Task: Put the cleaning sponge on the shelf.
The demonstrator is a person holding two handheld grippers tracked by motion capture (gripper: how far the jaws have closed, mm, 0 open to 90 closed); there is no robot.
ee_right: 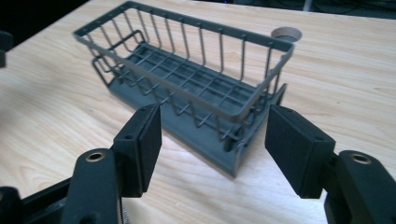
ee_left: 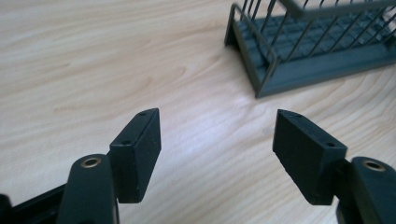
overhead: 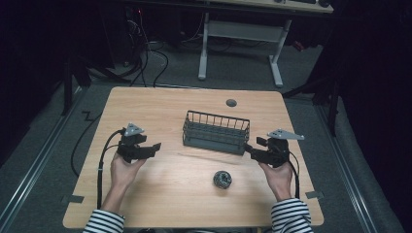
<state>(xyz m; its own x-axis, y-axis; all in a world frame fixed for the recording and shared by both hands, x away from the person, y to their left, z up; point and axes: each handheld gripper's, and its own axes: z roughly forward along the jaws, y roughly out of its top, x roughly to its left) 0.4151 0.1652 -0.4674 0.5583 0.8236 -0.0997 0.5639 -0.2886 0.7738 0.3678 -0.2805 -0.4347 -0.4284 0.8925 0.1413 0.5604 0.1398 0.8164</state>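
Note:
A grey wire basket stands empty near the middle of the wooden table. A small dark ball lies on the table in front of it, toward the right. My left gripper is held left of the basket, open, with bare wood between its jaws; the basket's end is ahead and to the right. My right gripper is open just off the basket's right end, and the basket's near corner sits between its jaws.
A round grey cable grommet is set in the table behind the basket, also seen as a grommet past the basket's far rim. Cables trail from both grippers. Beyond the table stand a white desk frame and floor cables.

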